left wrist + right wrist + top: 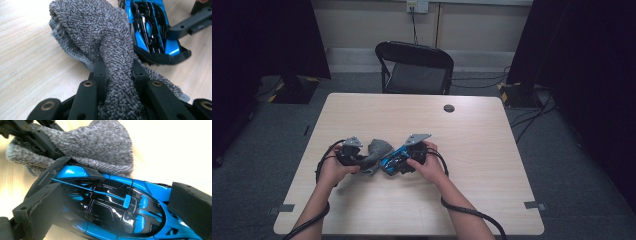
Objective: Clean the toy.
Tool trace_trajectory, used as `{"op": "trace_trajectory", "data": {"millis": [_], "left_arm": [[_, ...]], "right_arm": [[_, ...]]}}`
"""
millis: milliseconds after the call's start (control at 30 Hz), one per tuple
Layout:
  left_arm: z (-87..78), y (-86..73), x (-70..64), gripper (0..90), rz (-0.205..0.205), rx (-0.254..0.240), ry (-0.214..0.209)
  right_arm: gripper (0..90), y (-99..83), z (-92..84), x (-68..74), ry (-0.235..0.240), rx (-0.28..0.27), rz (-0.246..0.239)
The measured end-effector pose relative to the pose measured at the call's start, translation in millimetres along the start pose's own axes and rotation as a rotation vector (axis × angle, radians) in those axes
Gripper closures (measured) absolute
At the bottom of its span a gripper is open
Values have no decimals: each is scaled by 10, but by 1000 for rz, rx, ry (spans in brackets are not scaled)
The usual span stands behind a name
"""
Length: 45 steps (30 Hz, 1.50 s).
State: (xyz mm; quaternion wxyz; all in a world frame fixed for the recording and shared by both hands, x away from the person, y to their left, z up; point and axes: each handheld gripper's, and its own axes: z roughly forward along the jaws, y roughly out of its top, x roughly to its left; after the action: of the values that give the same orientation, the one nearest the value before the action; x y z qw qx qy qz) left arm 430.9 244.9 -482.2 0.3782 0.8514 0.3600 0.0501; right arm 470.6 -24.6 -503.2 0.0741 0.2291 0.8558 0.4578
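1. The blue-and-black toy car (117,207) is held across its body by the right gripper (404,162), jaws closed on both ends, at the table's (472,150) near-middle.
2. The grey terry cloth (100,42) is pinched in the narrowly closed left gripper (362,161), touching the car's side.
3. Wiping is judged under way; how much is left cannot be told.
4. No containers are seen.
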Motion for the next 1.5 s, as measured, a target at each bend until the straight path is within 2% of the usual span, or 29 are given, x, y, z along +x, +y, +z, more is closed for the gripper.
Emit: {"op": "trace_trajectory", "data": {"millis": [467, 667, 767, 833, 933, 1000, 1133, 1267, 1300, 1433, 1467, 1500], "left_arm": [[-318, -247, -35, 719, -14, 9, 5], [-379, -277, -60, 718, -21, -12, 7], [-445, -277, -50, 718, -32, -39, 19], [-513, -251, -19, 717, -42, -62, 39], [-556, -185, 18, 715, -37, -76, 56], [-560, -158, 27, 715, -40, -79, 64], [-524, 14, 92, 714, -28, -97, 94], [-451, 131, 125, 713, -17, -110, 108], [-383, 215, 148, 713, -14, -110, 109], [-260, 343, 180, 711, 0, -94, 119], [-212, 383, 188, 711, -5, -89, 116], [-110, 466, 205, 710, 11, -72, 116]], "right_arm": [[0, 0, 0, 3, 0, 0, -1], [0, 0, 0, 2, 0, -1, -1], [0, 0, -1, 3, 0, 0, -1], [0, 0, 0, 3, 0, 0, -2], [0, 0, -1, 4, 0, 0, -2], [0, 0, -1, 4, 0, 0, -2], [0, 0, -1, 3, 0, 0, -3], [0, 0, -1, 3, 1, 0, -4], [0, 0, -1, 1, 1, 0, -5], [0, 0, -1, 2, 1, 0, -6], [0, 0, -1, 1, 1, 0, -6], [0, 0, -1, 1, 1, 1, -5]]}}
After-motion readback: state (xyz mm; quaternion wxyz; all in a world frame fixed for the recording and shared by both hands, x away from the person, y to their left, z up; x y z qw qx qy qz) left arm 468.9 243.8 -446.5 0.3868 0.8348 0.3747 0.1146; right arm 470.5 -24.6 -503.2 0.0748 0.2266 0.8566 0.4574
